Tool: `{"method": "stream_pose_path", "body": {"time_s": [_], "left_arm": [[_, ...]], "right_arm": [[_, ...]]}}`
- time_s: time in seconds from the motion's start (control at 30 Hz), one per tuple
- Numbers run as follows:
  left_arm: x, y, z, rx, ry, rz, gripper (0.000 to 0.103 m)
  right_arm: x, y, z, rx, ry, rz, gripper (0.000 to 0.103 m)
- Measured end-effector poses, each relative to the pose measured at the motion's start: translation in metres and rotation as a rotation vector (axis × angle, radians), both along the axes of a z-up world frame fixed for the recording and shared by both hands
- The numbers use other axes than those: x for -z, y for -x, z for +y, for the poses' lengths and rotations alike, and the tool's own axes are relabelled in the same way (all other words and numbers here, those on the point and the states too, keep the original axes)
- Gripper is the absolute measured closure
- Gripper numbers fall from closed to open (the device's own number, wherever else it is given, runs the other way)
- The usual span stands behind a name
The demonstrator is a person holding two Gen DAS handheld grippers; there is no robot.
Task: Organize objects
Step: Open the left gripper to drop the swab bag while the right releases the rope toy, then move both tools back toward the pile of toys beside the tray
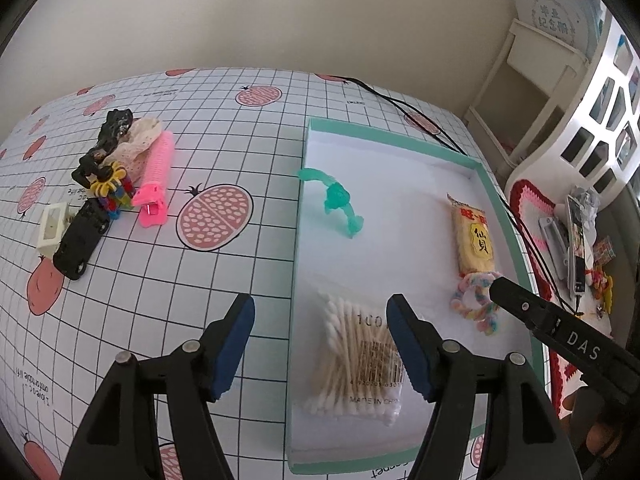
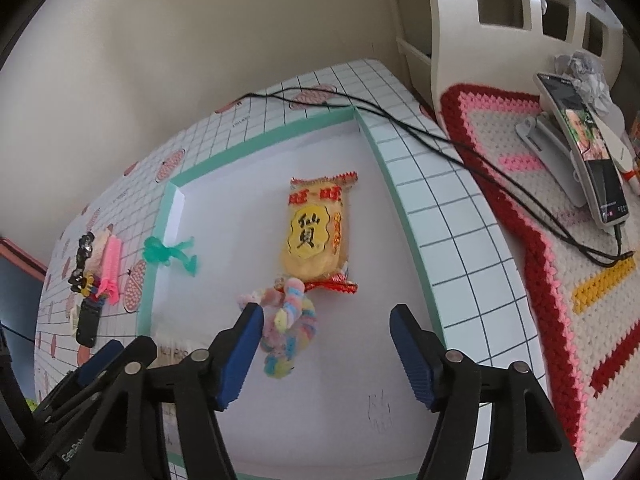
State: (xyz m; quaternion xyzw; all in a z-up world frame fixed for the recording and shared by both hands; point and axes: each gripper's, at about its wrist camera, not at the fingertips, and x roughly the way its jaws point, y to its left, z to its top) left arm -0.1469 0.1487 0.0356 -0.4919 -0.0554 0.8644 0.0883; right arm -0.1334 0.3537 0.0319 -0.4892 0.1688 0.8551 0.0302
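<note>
left tool: jaws spread wide, nothing pinched. It hangs over the near left edge of the tray, with the cotton swab pack below the gap and the right-hand pad over it.
right tool: also wide open, not gripping anything. The fuzzy hair tie lies just past its left pad, and I can't tell whether the two touch.
tray: shallow white box with a mint green rim, sitting on the right side of the worktop.
cotton swab pack: clear bag of swabs lying flat in the near left corner of the tray.
fuzzy hair tie: pastel rainbow loop, inside the tray near the right wall, touching the near end of the snack packet.
snack packet: yellow rice cracker bag with red ends, flat in the tray, just beyond the hair tie.
green toy: translucent teal bendy thing, resting against the tray's left wall with one end poking over the rim.
leftover pile: still out on the worktop, well apart from the tray. There's a pink hair clip, a lacy cream piece, a black toy car, a yellow flower bit, and a small white frame-like piece.
worktop: grid cloth with pink fruit prints.
off to the right: crocheted mat with a phone on a stand.
</note>
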Motion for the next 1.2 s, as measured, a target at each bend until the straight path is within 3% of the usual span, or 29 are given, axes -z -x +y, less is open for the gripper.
{"method": "stream_pose_path", "body": {"time_s": [0.4, 0.5, 0.63, 0.77, 0.83, 1.0, 1.2], "left_arm": [[0.001, 0.002, -0.014, -0.057, -0.037, -0.007, 0.032], [0.003, 0.002, -0.016, -0.069, -0.040, -0.010, 0.009], [0.001, 0.002, -0.019, -0.083, -0.046, 0.004, 0.009], [0.001, 0.002, -0.022, -0.099, -0.035, 0.013, 0.008], [0.001, 0.003, -0.025, -0.111, -0.037, 0.014, 0.000], [-0.001, 0.002, -0.029, -0.124, -0.035, 0.030, 0.000], [-0.003, 0.005, -0.033, -0.111, -0.023, 0.039, 0.000]], "right_arm": [[-0.013, -0.001, -0.001, -0.004, 0.021, 0.073, 0.033], [-0.011, 0.000, -0.004, -0.021, 0.006, 0.058, 0.033], [-0.009, 0.000, -0.006, -0.029, -0.007, 0.052, 0.032], [-0.009, 0.000, -0.005, -0.025, -0.002, 0.054, 0.024], [-0.009, -0.001, -0.005, -0.025, -0.010, 0.055, 0.019], [-0.009, -0.001, -0.008, -0.032, -0.022, 0.065, 0.003], [-0.007, 0.000, -0.011, -0.044, -0.039, 0.064, 0.000]]}}
